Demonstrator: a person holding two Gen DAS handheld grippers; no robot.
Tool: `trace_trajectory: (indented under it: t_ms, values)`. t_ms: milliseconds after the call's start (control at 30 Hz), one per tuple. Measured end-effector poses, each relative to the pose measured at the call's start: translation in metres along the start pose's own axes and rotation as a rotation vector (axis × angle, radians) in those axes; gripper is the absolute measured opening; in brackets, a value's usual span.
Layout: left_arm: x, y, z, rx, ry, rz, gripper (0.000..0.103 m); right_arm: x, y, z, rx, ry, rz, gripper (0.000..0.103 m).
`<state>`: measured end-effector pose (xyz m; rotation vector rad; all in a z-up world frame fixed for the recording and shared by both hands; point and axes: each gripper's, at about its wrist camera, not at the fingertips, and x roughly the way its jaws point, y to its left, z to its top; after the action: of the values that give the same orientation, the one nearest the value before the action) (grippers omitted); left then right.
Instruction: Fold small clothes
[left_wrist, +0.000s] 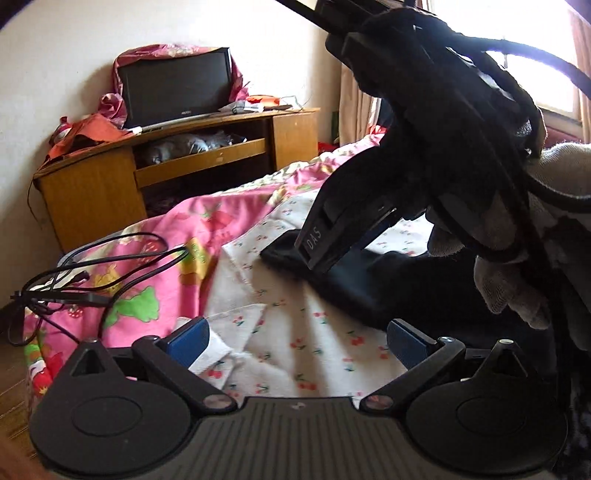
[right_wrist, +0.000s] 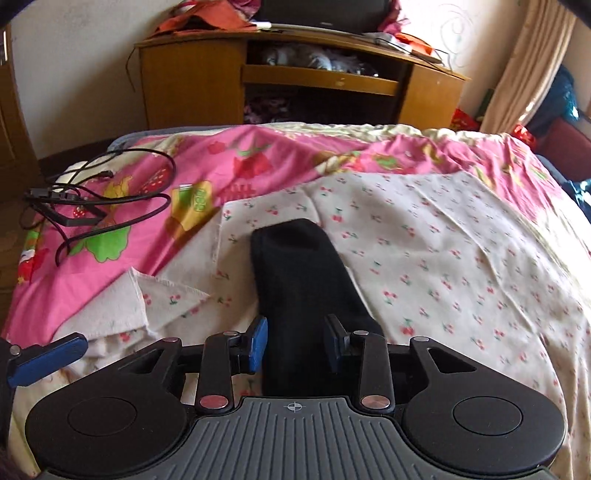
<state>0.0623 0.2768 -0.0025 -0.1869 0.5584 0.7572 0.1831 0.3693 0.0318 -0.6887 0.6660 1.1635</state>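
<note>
A black sock (right_wrist: 303, 280) lies flat (apparently unfolded) between the right gripper (right_wrist: 297, 341)'s spread jaws; the left gripper (left_wrist: 297, 341) gapes empty.

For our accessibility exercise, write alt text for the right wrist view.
A black sock lies lengthwise on a cherry-print cloth on a bed, its near end between the partly open jaws of the right gripper. A pink cartoon bedsheet with a tangled black cable lies beyond.
</note>
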Motion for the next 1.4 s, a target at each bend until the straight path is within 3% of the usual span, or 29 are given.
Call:
trace_trajectory:
  t_ms: [133,233,333,367,500,600,833,1000,1100,1200,1300,1400]
  values:
    - [0.022,0.028,-0.004,-0.115,0.070,-0.019,0.103,0.044,0.022,0.019,-0.025,0.037,-0.006,0.043]
    - [0.029,0.024,-0.012,-0.106,0.086,-0.018,0.103,0.070,0.036,0.022,-0.052,0.053,-0.053,0.043]
    - [0.031,0.014,-0.018,-0.056,0.083,-0.022,0.103,0.084,0.041,0.023,-0.066,0.058,-0.156,0.025]
    - [0.030,0.014,-0.018,-0.050,0.084,-0.025,0.103,0.083,0.036,0.023,-0.034,0.053,-0.170,0.010]
    - [0.020,0.014,-0.012,-0.050,0.040,-0.037,0.103,0.041,0.009,0.020,0.122,-0.047,-0.139,0.006]
    - [0.006,-0.004,-0.002,0.009,-0.005,-0.096,0.103,-0.024,-0.018,0.001,0.279,-0.158,-0.100,0.005]
    - [-0.035,-0.094,0.017,0.243,-0.103,-0.302,0.103,-0.187,-0.101,-0.112,0.647,-0.376,-0.176,0.005]
    - [-0.064,-0.178,0.000,0.461,-0.154,-0.446,0.103,-0.271,-0.136,-0.237,0.933,-0.501,-0.305,0.005]
    - [-0.066,-0.224,-0.024,0.594,-0.110,-0.510,0.103,-0.273,-0.151,-0.312,1.080,-0.458,-0.402,0.005]
    - [-0.061,-0.253,-0.049,0.682,-0.017,-0.539,0.103,-0.243,-0.171,-0.377,1.190,-0.353,-0.468,0.005]
    - [-0.061,-0.265,-0.067,0.744,0.006,-0.516,0.103,-0.221,-0.179,-0.430,1.343,-0.333,-0.388,0.009]
    - [-0.059,-0.268,-0.072,0.759,0.006,-0.492,0.103,-0.222,-0.174,-0.446,1.376,-0.415,-0.349,0.011]
